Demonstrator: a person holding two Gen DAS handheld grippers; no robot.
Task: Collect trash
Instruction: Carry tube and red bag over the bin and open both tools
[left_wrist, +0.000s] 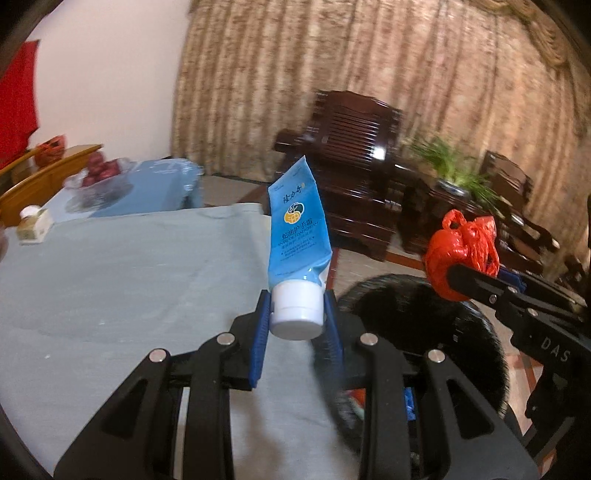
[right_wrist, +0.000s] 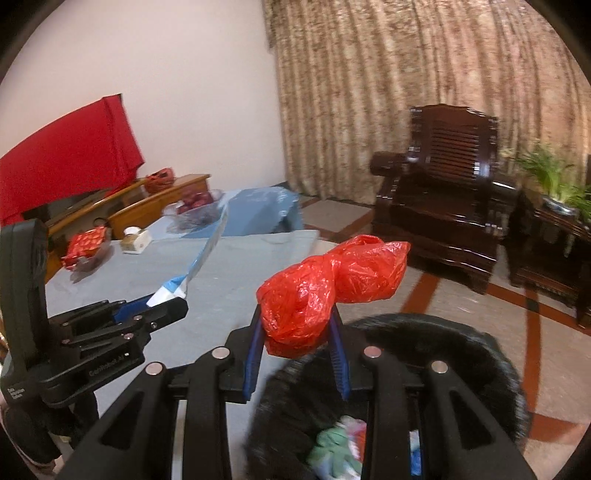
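My left gripper (left_wrist: 296, 312) is shut on the white cap of a blue hand-cream tube (left_wrist: 298, 229), which stands up from the jaws over the table's right edge. My right gripper (right_wrist: 298, 332) is shut on a knotted red plastic bag (right_wrist: 325, 288), held above the black trash bin (right_wrist: 436, 332). In the left wrist view the red bag (left_wrist: 458, 251) hangs at the right gripper's tip, over the bin (left_wrist: 413, 295). In the right wrist view the left gripper (right_wrist: 162, 301) shows at the left with the tube (right_wrist: 207, 254) edge-on. Crumpled trash (right_wrist: 340, 450) lies inside the bin.
A grey-blue cloth covers the table (left_wrist: 129, 277). At its far end stand a glass bowl of red fruit (right_wrist: 195, 206), a small box (right_wrist: 135, 238) and a red packet (right_wrist: 86, 243). A dark wooden armchair (right_wrist: 447, 206) and a potted plant (right_wrist: 554, 181) stand beyond the bin.
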